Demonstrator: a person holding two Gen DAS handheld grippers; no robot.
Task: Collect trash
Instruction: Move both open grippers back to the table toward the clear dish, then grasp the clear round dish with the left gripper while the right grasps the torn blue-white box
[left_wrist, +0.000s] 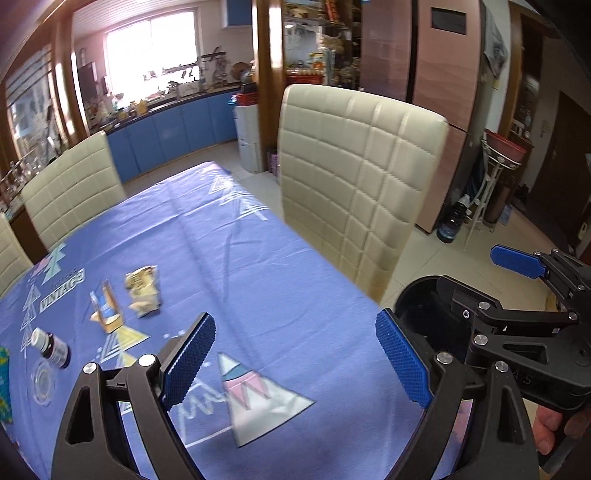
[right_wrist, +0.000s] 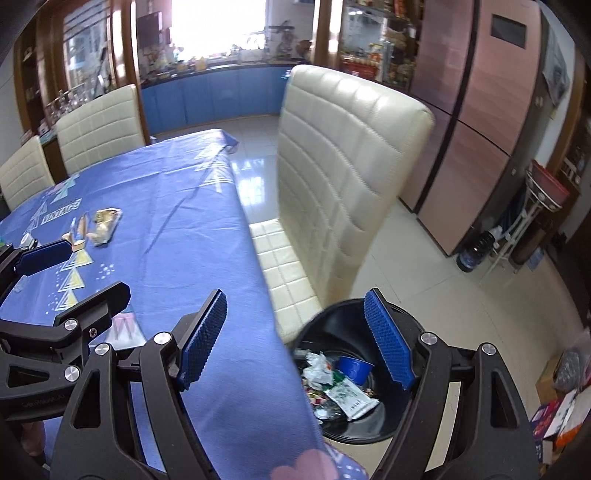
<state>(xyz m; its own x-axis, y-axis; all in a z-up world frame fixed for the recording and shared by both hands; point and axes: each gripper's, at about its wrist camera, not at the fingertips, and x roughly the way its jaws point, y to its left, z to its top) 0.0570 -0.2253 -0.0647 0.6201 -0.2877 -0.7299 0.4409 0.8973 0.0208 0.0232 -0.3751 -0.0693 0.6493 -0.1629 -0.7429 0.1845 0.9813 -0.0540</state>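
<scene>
Left tool (left_wrist: 295, 363): blue ribbed pads set wide apart, nothing between them, held above the near part of the tabletop.
Right tool (right_wrist: 295, 339): pads likewise apart and empty, straddling the tabletop's right edge, one pad over the cloth and the other over the bin.
Tabletop (left_wrist: 258, 266): covered by a blue cloth printed with triangles and lettering.
Crumpled wrapper (left_wrist: 143, 291): pale, cream and yellow, lying on the cloth at the left side, well away from both tools.
Small open carton (left_wrist: 107, 308): blue and tan, standing just beside the wrapper on its left.
Dark bottle (left_wrist: 51, 345): white cap, lying on its side nearer the tabletop's left edge.
Black bin (right_wrist: 369, 424): round, on the floor beside the tabletop's right edge, below the right tool; holds crumpled white paper, a blue cup, a white sachet and small scraps.
Cream chair (right_wrist: 343, 177): quilted back, drawn up along the right side, next to the bin.
Two further cream chairs (right_wrist: 99, 118): at the far left side.
Pink refrigerator (right_wrist: 480, 110): against the right wall.
</scene>
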